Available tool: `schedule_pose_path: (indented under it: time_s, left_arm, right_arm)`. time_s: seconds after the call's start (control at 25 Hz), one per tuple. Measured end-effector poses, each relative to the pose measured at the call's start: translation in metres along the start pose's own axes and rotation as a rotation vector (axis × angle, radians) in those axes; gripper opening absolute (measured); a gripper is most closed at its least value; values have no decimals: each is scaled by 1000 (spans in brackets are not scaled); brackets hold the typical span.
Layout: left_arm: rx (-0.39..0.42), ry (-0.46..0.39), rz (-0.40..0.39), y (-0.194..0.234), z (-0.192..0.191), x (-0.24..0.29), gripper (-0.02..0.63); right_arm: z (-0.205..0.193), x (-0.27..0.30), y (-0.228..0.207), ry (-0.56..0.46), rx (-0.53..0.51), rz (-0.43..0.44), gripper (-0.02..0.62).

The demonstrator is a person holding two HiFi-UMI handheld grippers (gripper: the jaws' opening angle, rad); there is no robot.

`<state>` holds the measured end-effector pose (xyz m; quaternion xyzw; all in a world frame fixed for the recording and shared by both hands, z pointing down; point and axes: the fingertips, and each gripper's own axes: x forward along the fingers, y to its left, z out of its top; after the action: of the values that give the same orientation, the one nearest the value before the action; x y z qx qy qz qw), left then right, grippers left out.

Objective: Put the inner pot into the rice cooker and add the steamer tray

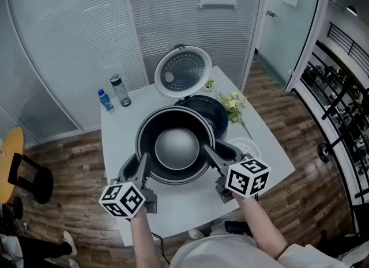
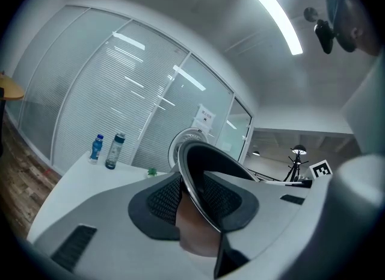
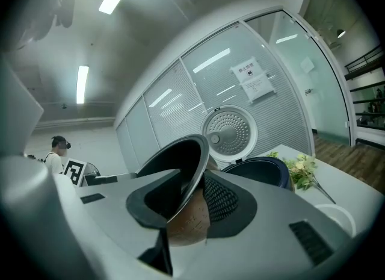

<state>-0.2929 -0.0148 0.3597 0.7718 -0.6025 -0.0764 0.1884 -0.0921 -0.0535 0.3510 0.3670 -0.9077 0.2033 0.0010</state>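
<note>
The dark metal inner pot [image 1: 176,146] hangs above the white table [image 1: 115,146], held by its rim from both sides. My left gripper [image 1: 140,166] is shut on the rim's left edge [image 2: 201,176], one pad inside and one outside. On the opposite edge [image 3: 189,176] my right gripper [image 1: 210,154] is shut in the same way. Just behind the pot stands the dark blue rice cooker [image 1: 207,111], its round white lid [image 1: 183,72] raised. A white round piece [image 1: 247,144], perhaps the steamer tray, lies on the table to the right, partly hidden by the right gripper.
Two bottles [image 1: 105,99] [image 1: 120,90] stand at the table's back left. A sprig of flowers [image 1: 232,104] lies right of the cooker. Glass walls with blinds close off the back. A yellow stool [image 1: 11,157] stands on the wood floor to the left.
</note>
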Motion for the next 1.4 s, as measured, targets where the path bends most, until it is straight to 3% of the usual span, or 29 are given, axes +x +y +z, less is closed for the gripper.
schedule_pose_path:
  time_s: [0.44, 1.4]
  left_arm:
    - [2, 1, -47, -21, 10, 53, 118]
    - [-6, 14, -46, -35, 14, 157, 118]
  right_arm:
    - [32, 2, -42, -43, 3, -30, 126]
    - [74, 37, -130, -54, 16, -22, 126]
